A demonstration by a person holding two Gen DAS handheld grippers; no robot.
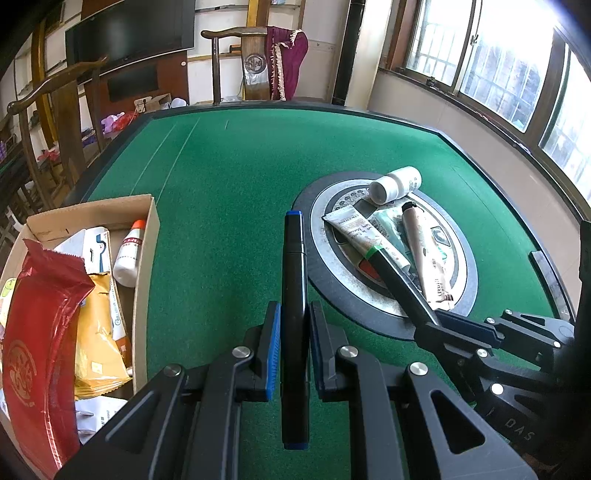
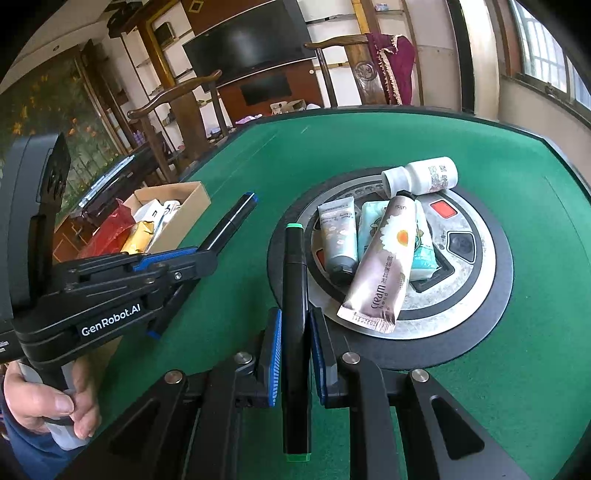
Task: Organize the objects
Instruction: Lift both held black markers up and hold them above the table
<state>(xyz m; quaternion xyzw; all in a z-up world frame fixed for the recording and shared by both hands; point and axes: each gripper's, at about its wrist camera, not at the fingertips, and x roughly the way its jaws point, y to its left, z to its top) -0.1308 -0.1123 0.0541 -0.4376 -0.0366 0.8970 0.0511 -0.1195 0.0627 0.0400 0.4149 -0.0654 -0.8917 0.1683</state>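
green felt table (image 1: 240, 177) | 2 wooden chairs (image 1: 236, 62) | dark TV (image 1: 129, 29) | windows (image 1: 517, 62) | maroon cloth (image 1: 290, 51), possibly a chair cover

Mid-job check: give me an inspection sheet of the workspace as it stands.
Surface: green felt table with a round centre panel.
Job's things: blue-capped marker, green-capped marker, three tubes and a white bottle lying on the panel.
Clutter: cardboard box holding packets and a small bottle.
Grippers: left gripper shut on blue-capped marker; right gripper shut on green-capped marker.
Cables: nothing seen.
Surroundings: wooden chairs, television, windows.
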